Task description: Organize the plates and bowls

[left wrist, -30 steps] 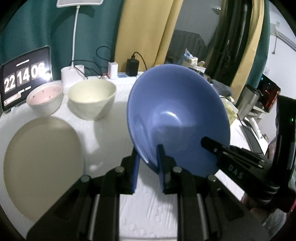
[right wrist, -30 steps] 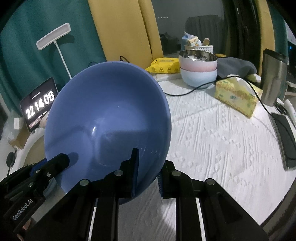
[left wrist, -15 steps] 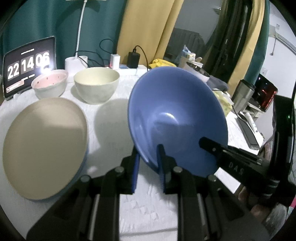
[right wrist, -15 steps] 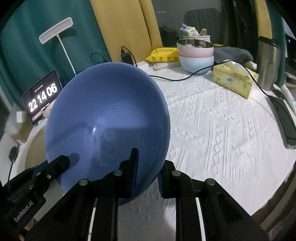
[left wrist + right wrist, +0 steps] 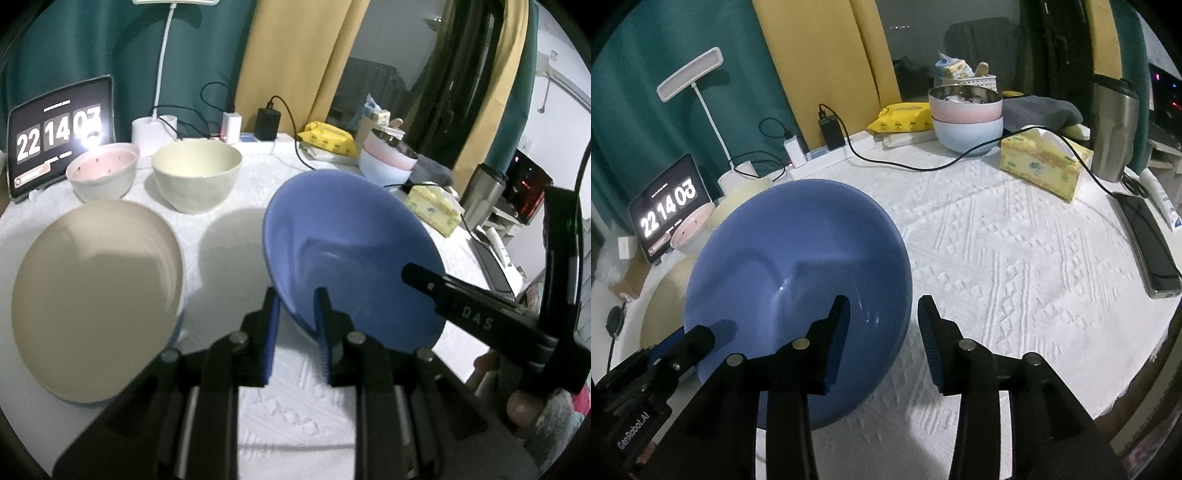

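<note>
My left gripper is shut on the near rim of a large blue bowl and holds it tilted above the white tablecloth. My right gripper is open, its jaws standing either side of the blue bowl's right rim without clamping it. A beige plate lies on a blue plate at the left. A cream bowl and a pink-lined bowl stand behind it. Stacked pink and pale-blue bowls stand at the back.
A tablet clock and lamp base stand at the back left with chargers and cables. A tissue box, steel tumbler and phone sit at the right near the table's edge.
My right gripper has opened and let go of the blue bowl's rim. The left gripper still holds the bowl, which now sits lower and flatter over the table.
</note>
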A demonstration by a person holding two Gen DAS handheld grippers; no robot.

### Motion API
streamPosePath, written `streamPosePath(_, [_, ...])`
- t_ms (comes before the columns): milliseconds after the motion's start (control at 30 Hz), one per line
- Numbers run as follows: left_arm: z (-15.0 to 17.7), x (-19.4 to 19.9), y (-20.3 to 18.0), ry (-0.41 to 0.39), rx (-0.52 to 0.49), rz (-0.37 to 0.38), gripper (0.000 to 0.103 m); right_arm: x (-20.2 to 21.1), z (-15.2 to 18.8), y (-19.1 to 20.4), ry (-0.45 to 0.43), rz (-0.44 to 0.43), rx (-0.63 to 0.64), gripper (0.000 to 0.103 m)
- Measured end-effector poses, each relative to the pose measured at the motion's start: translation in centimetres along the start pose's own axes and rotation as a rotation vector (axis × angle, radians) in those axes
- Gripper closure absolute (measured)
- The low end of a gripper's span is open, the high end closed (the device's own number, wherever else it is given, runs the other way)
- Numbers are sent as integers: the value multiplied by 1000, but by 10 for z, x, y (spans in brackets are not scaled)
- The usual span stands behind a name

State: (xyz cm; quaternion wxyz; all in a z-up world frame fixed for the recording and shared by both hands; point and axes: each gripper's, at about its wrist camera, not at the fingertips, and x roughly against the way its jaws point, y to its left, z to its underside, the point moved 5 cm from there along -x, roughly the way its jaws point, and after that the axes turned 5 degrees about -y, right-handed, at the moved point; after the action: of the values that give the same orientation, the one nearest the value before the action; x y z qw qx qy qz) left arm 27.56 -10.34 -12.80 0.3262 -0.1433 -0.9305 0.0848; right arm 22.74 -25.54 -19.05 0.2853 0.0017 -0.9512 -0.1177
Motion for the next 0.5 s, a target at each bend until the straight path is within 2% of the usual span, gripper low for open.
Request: streamPosePath(500, [-25, 17, 13, -46, 5, -18, 83, 10, -31, 18, -41, 27, 41, 58])
